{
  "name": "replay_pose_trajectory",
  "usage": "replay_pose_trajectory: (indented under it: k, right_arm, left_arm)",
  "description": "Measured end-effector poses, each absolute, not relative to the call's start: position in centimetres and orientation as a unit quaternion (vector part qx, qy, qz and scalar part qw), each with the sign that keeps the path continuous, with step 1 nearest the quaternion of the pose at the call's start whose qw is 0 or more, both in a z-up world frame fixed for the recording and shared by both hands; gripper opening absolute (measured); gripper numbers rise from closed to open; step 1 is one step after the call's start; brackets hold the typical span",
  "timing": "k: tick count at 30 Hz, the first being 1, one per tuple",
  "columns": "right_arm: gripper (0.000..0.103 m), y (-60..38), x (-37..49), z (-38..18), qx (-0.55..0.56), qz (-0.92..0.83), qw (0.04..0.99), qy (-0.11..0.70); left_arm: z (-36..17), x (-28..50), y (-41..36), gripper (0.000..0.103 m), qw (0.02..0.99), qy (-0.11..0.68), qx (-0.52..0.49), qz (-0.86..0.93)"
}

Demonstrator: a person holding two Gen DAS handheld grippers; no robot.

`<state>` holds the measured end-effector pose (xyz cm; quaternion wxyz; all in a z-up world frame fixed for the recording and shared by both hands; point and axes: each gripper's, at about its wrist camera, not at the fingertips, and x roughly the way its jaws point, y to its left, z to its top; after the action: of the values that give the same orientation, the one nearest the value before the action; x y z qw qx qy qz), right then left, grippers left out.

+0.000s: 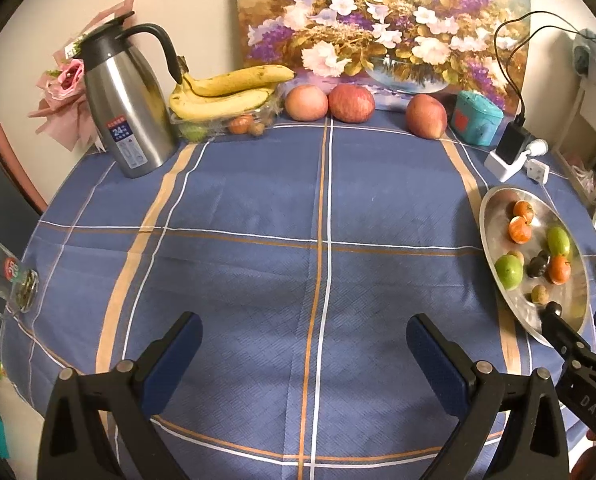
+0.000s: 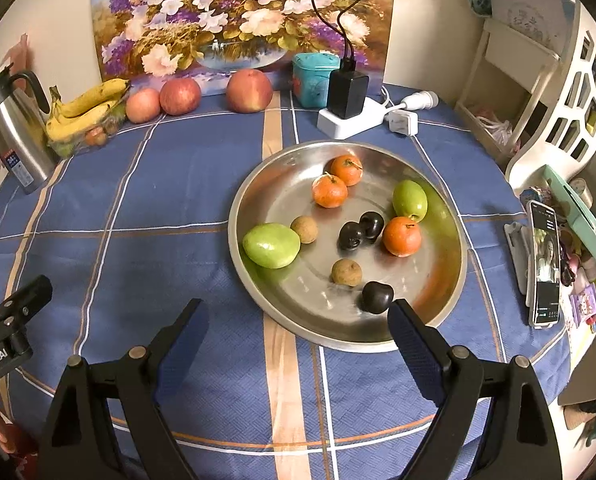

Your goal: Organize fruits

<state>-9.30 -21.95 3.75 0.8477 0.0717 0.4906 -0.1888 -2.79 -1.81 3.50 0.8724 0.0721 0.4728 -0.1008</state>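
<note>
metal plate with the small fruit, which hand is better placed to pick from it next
Right. Its open fingers point at the metal plate, one tip beside a dark plum. The left gripper hangs open over bare tablecloth, with the plate far off to its side.

Left gripper (image 1: 304, 344) is hovering over bare blue tablecloth (image 1: 257, 240), jaws wide, nothing between. Steel plate (image 1: 494, 216) is sitting far right with small fruit, probably tangerines. Bananas (image 1: 225, 92) and apples (image 1: 352, 103) are lining the back edge.
</note>
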Motion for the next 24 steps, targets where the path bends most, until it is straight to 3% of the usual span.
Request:
replay_pose_trajectory:
  k: [24]
  right_arm:
    - [0.091,-22.41,-9.19,3.31,0.082,-0.187,0.844,0.496]
  left_arm:
    - [2.64,-2.65,-2.21,0.103,0.857,0.498,0.071,-0.114]
